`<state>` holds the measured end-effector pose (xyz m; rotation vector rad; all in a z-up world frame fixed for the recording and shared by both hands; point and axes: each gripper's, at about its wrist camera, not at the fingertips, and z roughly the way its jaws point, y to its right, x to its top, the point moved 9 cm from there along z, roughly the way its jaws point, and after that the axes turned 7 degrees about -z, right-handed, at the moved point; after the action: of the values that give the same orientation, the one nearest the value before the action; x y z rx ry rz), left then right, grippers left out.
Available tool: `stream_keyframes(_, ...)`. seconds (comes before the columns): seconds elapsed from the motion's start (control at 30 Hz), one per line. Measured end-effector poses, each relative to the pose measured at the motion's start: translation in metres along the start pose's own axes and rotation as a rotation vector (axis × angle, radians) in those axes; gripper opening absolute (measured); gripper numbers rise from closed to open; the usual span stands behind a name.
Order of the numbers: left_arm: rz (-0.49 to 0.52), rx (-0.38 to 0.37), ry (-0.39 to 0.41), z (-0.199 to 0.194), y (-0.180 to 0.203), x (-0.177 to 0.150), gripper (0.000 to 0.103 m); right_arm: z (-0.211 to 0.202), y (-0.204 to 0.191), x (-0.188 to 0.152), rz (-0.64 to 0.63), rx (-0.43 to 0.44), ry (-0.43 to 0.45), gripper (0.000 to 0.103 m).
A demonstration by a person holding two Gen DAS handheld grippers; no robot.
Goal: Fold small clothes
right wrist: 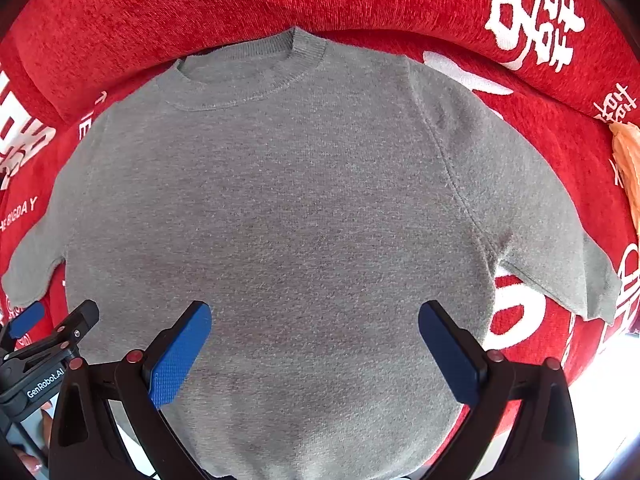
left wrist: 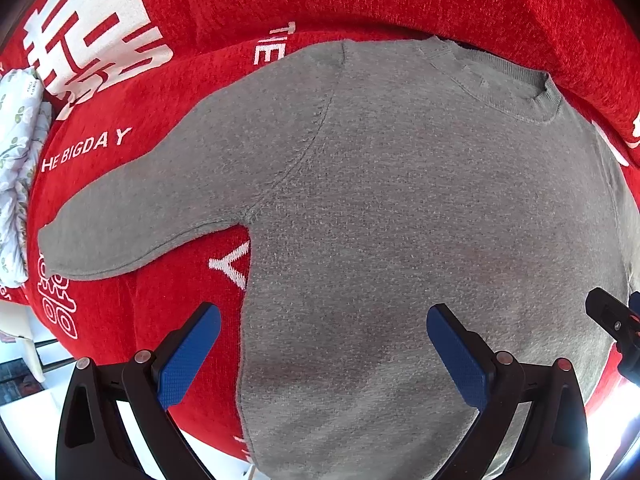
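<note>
A gray sweater lies flat, front up, on a red cover printed with white lettering. It lies over the middle of the cover, with its collar toward the far edge, where the red cloth rises in a padded roll.

Left wrist view, left to right:
- A floral-print cloth lies at the far left edge of the cover.
- White print on the cover reads "HE BIGDAY" beside the sweater's sleeve. A single "Y" shows below the armpit. Large white characters sit at upper left.
- The sleeve points out to the left, flat on the cover.
- The left claw hangs above the sweater's lower body with its blue pads spread wide. It holds nothing.

Right wrist view, left to right:
- The left claw's body at lower left carries the label "GenRobot.AI".
- The right claw hangs above the sweater's lower body, spread wide and holding nothing.
- The other sleeve lies out to the right.
- An orange cloth shows at the right edge.
</note>
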<state>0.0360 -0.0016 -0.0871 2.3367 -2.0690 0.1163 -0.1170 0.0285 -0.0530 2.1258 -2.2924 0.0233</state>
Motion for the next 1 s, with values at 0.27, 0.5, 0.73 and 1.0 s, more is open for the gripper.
stream_keyframes(0.27,-0.008,-0.009,0.017,-0.002,-0.005,0.002,0.103,-0.003,-0.006,-0.002,-0.008,-0.015,0.001,0.103)
stream_keyframes(0.5,-0.018,-0.016,0.007,-0.004,-0.013,0.001,0.103,-0.006,-0.015,0.0,-0.015,-0.016,0.006,0.103)
stream_keyframes(0.73,-0.038,-0.015,0.005,-0.003,-0.028,0.001,0.103,-0.008,-0.032,0.003,-0.032,-0.009,0.015,0.103)
stream_keyframes(1.0,-0.102,-0.028,0.017,-0.001,-0.063,0.005,0.103,-0.008,-0.055,0.008,-0.06,-0.001,0.022,0.103)
